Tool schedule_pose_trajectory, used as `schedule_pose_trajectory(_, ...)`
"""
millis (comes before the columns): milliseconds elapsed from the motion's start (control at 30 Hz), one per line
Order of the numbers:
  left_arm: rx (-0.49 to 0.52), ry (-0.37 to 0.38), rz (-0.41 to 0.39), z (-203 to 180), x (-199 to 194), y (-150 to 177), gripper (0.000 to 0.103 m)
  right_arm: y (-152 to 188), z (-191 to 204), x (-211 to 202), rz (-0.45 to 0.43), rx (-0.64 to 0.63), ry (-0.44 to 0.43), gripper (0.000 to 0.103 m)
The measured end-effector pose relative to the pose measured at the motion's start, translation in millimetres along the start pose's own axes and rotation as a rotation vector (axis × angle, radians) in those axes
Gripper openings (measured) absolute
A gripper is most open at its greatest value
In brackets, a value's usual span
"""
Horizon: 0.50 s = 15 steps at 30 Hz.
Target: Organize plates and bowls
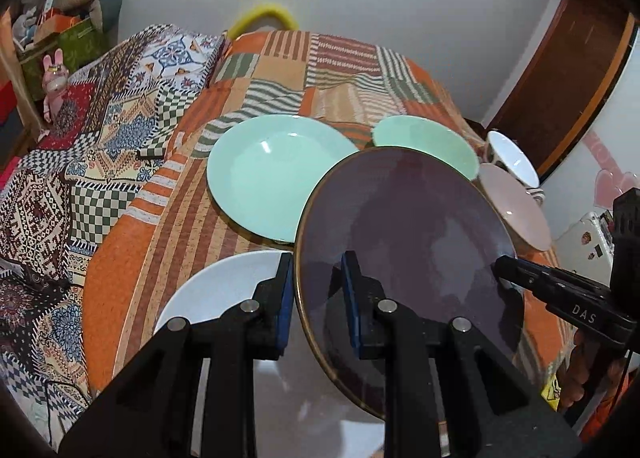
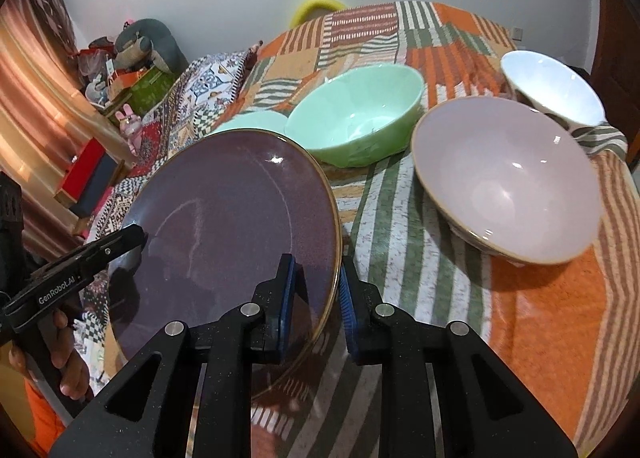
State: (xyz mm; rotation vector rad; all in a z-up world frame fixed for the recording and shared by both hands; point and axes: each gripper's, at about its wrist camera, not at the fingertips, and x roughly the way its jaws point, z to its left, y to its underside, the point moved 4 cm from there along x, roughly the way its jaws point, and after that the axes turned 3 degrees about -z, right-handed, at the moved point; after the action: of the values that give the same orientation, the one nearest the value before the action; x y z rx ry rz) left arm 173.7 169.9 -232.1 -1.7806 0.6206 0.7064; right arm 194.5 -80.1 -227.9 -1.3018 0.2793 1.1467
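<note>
Both grippers hold one dark purple plate (image 1: 404,242), tilted above the bed. My left gripper (image 1: 318,294) is shut on its left rim; it shows in the right wrist view (image 2: 128,238). My right gripper (image 2: 318,294) is shut on the right rim of that plate (image 2: 232,226); it shows in the left wrist view (image 1: 504,266). A white plate (image 1: 224,290) lies below. A mint plate (image 1: 272,178), a mint bowl (image 2: 356,118), a lilac bowl (image 2: 508,178) and a white bowl (image 2: 556,86) rest on the striped blanket.
A patterned quilt (image 1: 80,162) lies at the left. Boxes, a pink toy rabbit (image 1: 54,78) and soft toys (image 2: 140,46) stand by the far left wall. A wooden door (image 1: 560,90) is at the right. A yellow ring (image 1: 264,16) shows behind the bed.
</note>
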Motion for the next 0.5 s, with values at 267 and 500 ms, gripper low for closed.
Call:
schedule_pose_trajectory(267, 0.036, 0.022, -0.023, -27, -29, 9, 0.022, 5, -6, -34, -0.048, 0.013, 0.007, 0.02)
schedule_pose_trajectory(500, 0.079, 0.041, -0.022, -55, -43, 21, 0.022, 16, -18, -55, -0.071, 0.029, 0.019, 0.02)
